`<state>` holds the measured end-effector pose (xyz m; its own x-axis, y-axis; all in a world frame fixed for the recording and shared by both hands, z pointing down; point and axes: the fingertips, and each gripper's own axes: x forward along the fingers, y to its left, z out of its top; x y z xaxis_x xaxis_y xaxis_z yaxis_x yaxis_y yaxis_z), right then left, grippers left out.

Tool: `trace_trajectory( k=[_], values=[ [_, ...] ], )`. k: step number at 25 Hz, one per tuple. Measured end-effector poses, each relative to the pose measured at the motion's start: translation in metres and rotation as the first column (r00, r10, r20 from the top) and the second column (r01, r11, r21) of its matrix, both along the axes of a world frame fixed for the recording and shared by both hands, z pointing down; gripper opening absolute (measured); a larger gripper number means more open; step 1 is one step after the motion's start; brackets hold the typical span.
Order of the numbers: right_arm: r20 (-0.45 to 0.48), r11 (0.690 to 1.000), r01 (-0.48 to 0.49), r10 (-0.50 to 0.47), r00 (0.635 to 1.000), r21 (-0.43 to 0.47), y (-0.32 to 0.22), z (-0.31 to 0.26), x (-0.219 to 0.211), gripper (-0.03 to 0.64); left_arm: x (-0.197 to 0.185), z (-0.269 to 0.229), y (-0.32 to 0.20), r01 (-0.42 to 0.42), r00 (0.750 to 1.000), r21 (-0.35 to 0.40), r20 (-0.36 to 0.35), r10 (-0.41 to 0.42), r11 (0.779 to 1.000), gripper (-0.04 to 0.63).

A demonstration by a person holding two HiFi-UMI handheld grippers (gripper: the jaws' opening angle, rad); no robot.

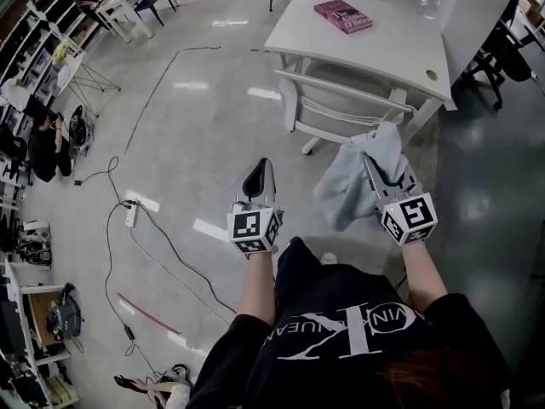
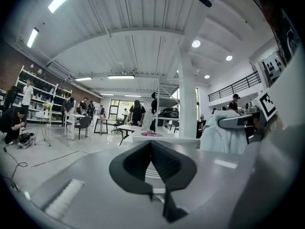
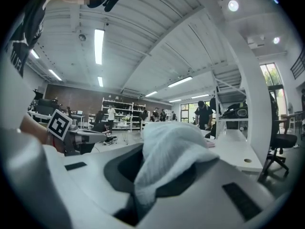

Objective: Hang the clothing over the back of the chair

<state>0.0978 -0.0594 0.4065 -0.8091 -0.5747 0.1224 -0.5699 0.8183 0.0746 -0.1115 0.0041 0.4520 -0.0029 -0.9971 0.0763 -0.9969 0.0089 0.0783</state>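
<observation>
Head view: my right gripper (image 1: 381, 170) clamps the pale clothing (image 1: 349, 186), hanging limp just short of the chair (image 1: 341, 90); left gripper (image 1: 257, 177) closed, empty. Soft, light; I would pinch its upper edge.

Left tool (image 1: 258, 175) closed, right tool (image 1: 380, 170) clamped

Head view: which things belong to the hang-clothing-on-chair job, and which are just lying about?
Job:
- clothing, gripped in the right tool
- white chair, at the desk
- left tool, shut and empty

Lying about:
- pink book on the desk
- power strip on the floor
- shelves at the left
</observation>
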Motion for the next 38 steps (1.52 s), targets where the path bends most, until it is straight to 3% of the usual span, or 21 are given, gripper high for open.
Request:
trace_trajectory(
  k=[11,20,28,38],
  values=[
    [0.009,0.997,-0.074,0.074,0.997,0.019,-0.064,-0.014,-0.039,0.051,-0.043,0.002,-0.096,-0.108,0.994,-0.033,0.032,0.109,0.994,0.011],
    [0.017,0.989,-0.141,0.141,0.990,0.048,-0.108,-0.022,-0.068,0.051,-0.063,-0.008,-0.161,-0.207,0.977,-0.018,0.041,0.208,0.978,0.011],
    [0.035,0.977,-0.202,0.200,0.979,0.073,-0.132,-0.038,-0.089,0.051,-0.079,-0.007,-0.190,-0.276,0.961,-0.009,0.034,0.276,0.961,0.011],
    [0.021,0.964,-0.193,0.193,0.981,0.181,-0.170,-0.089,-0.098,0.051,-0.075,-0.008,-0.211,-0.301,0.953,-0.003,0.022,0.301,0.954,0.011]
  ],
)
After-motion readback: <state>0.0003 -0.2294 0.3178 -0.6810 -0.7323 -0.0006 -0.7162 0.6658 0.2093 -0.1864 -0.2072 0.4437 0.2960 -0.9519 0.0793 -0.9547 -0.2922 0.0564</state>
